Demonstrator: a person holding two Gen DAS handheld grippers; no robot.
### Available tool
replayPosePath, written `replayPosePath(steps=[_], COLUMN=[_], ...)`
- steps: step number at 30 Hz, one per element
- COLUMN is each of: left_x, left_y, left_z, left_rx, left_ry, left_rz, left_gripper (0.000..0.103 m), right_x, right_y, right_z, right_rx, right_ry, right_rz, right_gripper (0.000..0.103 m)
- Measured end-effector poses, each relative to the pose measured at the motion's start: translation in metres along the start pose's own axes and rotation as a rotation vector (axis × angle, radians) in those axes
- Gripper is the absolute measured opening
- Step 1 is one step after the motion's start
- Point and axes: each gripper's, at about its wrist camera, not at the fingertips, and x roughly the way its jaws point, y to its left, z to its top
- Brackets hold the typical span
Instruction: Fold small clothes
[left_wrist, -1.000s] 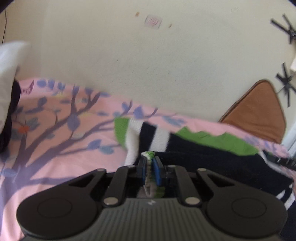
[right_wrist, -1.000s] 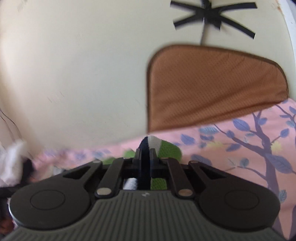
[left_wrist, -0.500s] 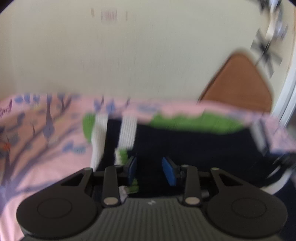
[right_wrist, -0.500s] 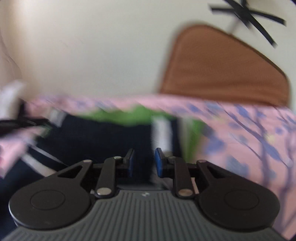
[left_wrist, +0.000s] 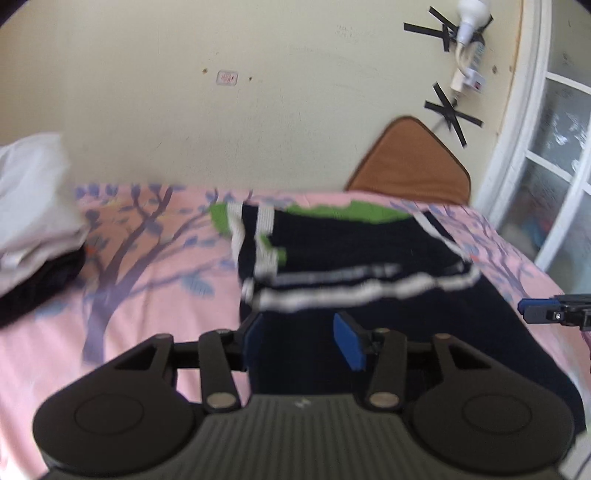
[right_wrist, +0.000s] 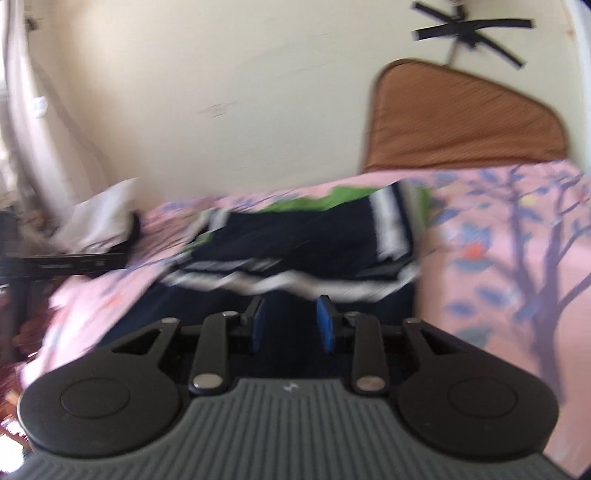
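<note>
Pink bedding printed with purple trees (left_wrist: 140, 266) covered the bed against a cream wall (left_wrist: 258, 110), with a brown cushion (left_wrist: 410, 162) propped at the far edge and a pile of white and dark laundry (left_wrist: 33, 206) off to one side. On that sheet lay the task's garment, a navy top with white stripes and green trim (left_wrist: 362, 258), its upper part folded down over the body. Both tools hovered above its near hem: the left gripper (left_wrist: 301, 339) had its blue pads spread wide with nothing between them, and the right gripper (right_wrist: 291, 325) likewise stood parted and empty. The loose fold looked uneven, so the bunched sleeve could slip open if the next grab caught only one layer. A second earlier both grippers were pinched shut on the green-and-white edge, held up toward the wall; they had since let go and drawn back.
</note>
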Motion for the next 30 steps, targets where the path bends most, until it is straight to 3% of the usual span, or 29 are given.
replayPosePath(steps=[4,6,8,10,12,14,17,20,25,30], left_x=[-0.042,-0.061,-0.08,-0.095,-0.102,-0.101,-0.094,-0.086,-0.088,-0.088], left_y=[0.011,0.016,0.019,0.025,0.029,0.03,0.025,0.016,-0.01,-0.018], left_z=[-0.04,-0.057,-0.068,-0.074,-0.078,-0.083,-0.093,-0.105,-0.127,-0.125], left_rx=[-0.105,-0.154,-0.164,-0.175,-0.203,-0.209,-0.2,-0.206,-0.155,-0.154], left_ry=[0.038,0.029,0.007,-0.011,-0.01,0.007,0.048,0.103,0.147,0.196], left_rz=[-0.047,-0.051,-0.02,0.011,0.015,0.0,-0.014,-0.065,-0.089,-0.102], left_gripper=[0.046,0.048,0.049,0.052,0.053,0.055,0.055,0.055,0.055,0.052], right_x=[0.021,0.048,0.073,0.08,0.069,0.049,0.018,-0.032,-0.101,-0.118], right_y=[0.055,0.083,0.117,0.159,0.189,0.187,0.146,0.089,0.019,-0.006], right_z=[-0.04,-0.063,-0.085,-0.099,-0.101,-0.094,-0.085,-0.088,-0.125,-0.161], right_rx=[0.024,0.044,0.04,-0.058,-0.218,-0.276,-0.196,-0.111,0.081,0.211], right_ry=[0.108,0.187,0.248,0.286,0.252,0.165,0.104,0.017,-0.055,-0.054], right_rz=[0.287,0.361,0.444,0.595,0.631,0.565,0.416,0.169,-0.153,-0.205], right_gripper=[0.037,0.045,0.045,0.045,0.043,0.043,0.043,0.044,0.044,0.044])
